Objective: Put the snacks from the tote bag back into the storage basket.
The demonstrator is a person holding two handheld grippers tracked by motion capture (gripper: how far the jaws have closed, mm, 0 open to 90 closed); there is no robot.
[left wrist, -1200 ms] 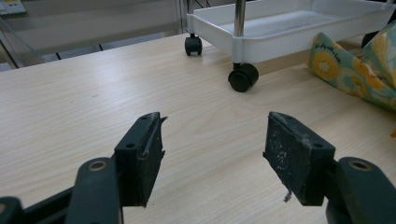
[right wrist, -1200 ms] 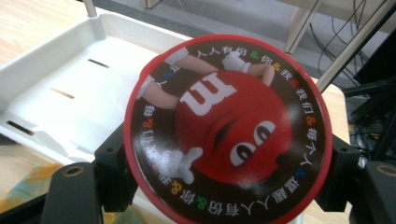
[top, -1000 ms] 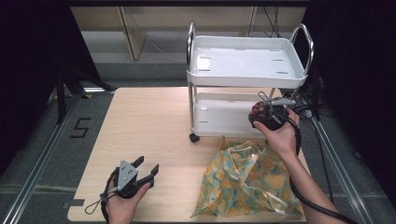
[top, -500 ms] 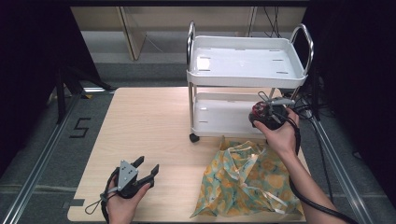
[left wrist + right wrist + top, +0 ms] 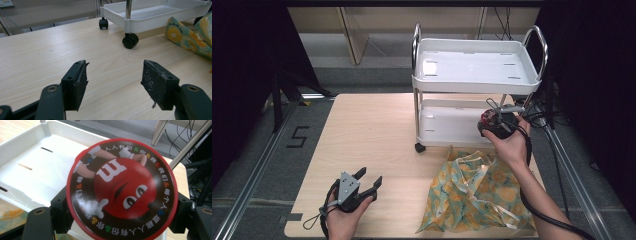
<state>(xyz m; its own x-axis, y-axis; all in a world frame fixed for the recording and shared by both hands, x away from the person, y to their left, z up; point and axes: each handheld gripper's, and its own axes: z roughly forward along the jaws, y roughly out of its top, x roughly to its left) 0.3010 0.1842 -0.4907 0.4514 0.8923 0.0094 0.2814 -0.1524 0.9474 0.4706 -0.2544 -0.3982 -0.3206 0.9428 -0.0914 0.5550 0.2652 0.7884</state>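
Right gripper view: my right gripper (image 5: 122, 207) clamps a round red tin (image 5: 122, 188) with a cartoon candy face between its black jaws, held over the lower shelf of the white two-tier trolley (image 5: 477, 75). From the high view, that tin (image 5: 490, 118) sits at the trolley's right front corner. A yellow-and-teal patterned cloth bag (image 5: 477, 192) lies on the wooden table (image 5: 372, 135) just in front of the trolley. My left gripper (image 5: 364, 184) rests well left of the trolley, jaws spread apart, holding nothing.
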